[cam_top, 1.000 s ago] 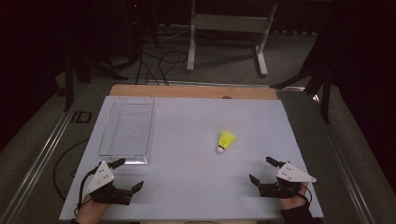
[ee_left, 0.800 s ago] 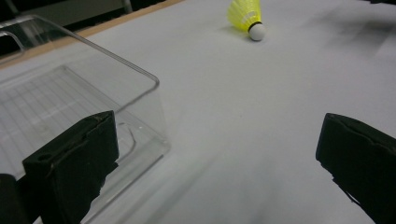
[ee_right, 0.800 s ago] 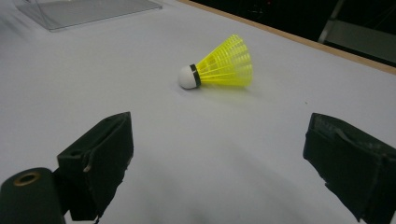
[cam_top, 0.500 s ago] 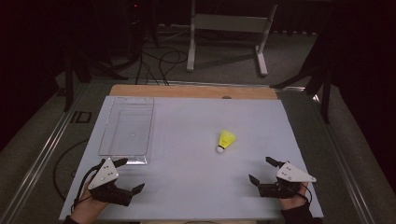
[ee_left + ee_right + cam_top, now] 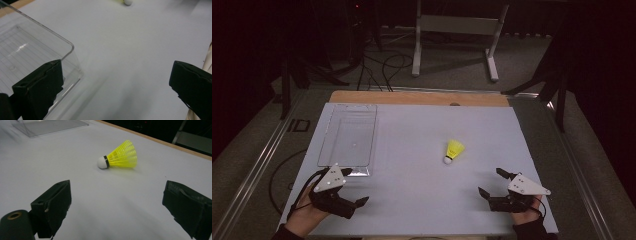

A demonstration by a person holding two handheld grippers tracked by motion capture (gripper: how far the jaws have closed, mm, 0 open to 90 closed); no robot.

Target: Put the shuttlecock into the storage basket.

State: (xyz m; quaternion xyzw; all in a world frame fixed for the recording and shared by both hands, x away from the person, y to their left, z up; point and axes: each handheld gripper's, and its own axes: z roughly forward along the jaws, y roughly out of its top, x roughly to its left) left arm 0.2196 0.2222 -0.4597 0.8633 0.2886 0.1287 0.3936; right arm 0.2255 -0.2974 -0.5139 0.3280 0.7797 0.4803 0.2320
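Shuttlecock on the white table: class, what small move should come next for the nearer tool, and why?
Probably the right tool should ease forward toward the shuttlecock. Its jaws stand wide open with nothing between them, and the shuttlecock lies on its side just ahead, white cork toward that tool. The left tool, also open, sits by the clear tray's near corner, farther from the shuttlecock.

Two black grippers — left gripper (image 5: 354,193), right gripper (image 5: 495,182) — grey three-cornered top plates, thin black cables, dark sleeves

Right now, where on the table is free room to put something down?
Free: the wide stretch between the tray and the shuttlecock, and the far right corner behind the shuttlecock. Tight: the near left corner, where the left tongs sit beside the tray.
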